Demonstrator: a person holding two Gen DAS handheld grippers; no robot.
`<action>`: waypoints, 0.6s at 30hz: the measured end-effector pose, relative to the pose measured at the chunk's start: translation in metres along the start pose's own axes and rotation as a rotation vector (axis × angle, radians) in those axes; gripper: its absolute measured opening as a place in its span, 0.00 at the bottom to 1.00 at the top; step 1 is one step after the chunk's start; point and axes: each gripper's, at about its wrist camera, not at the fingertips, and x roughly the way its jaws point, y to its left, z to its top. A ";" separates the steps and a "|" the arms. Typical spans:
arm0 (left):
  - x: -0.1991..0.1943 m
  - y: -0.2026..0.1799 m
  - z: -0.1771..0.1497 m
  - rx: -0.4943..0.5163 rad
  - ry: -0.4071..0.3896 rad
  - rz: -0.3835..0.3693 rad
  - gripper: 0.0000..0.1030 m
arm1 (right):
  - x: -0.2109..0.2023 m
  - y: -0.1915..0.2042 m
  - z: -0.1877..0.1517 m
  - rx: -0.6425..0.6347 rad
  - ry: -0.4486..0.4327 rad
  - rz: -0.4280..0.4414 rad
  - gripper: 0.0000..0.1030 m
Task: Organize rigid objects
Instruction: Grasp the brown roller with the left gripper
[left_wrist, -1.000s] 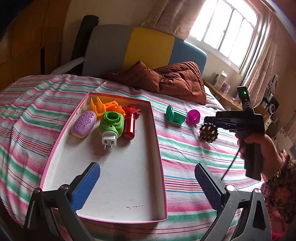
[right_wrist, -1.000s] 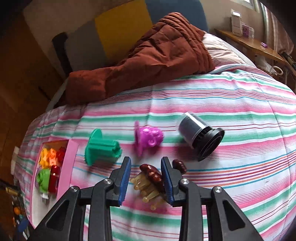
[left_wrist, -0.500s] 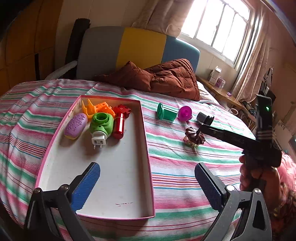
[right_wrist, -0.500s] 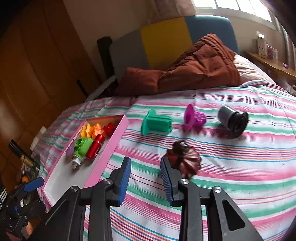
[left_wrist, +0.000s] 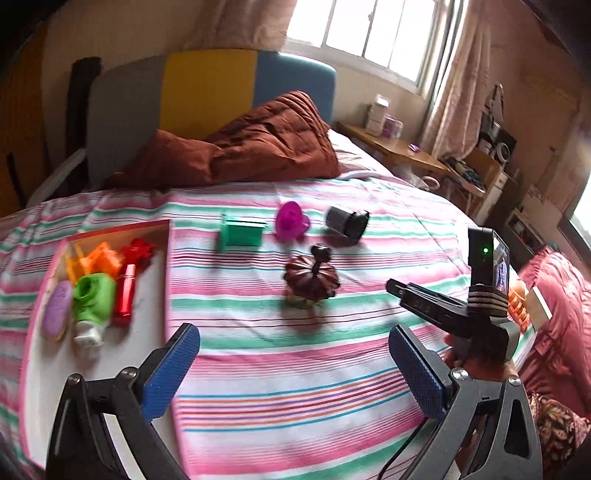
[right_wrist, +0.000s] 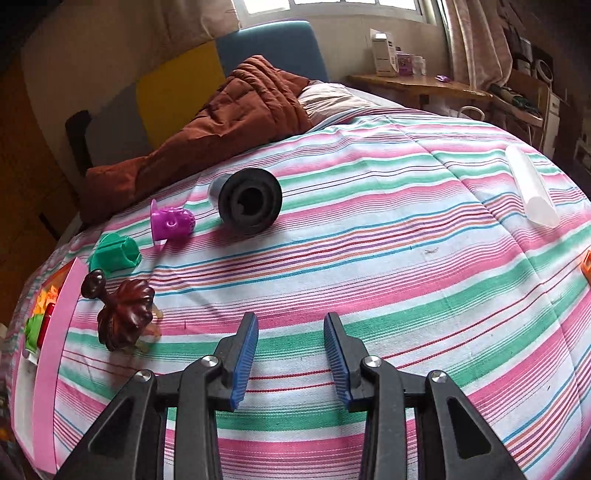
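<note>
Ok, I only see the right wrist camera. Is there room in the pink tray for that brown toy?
Observer: Yes. In the left wrist view, the near part of the pink tray is bare white floor.
Operator: What's in it that I can't see?
Observer: A purple oval piece lies along the tray's left side, next to the green plug.
Operator: Is the other gripper holding anything?
Observer: No. The left gripper is wide open with nothing between its fingers, and it sits over the tray's near right edge.
</note>
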 end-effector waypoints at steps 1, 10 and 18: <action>0.007 -0.006 0.003 0.011 0.003 0.007 1.00 | 0.000 0.001 -0.001 -0.002 -0.005 -0.006 0.35; 0.067 -0.031 0.035 0.053 -0.024 0.070 1.00 | -0.005 -0.004 -0.005 0.028 -0.050 -0.046 0.36; 0.111 -0.028 0.043 0.081 -0.044 0.071 0.75 | -0.004 -0.001 -0.006 0.017 -0.051 -0.059 0.37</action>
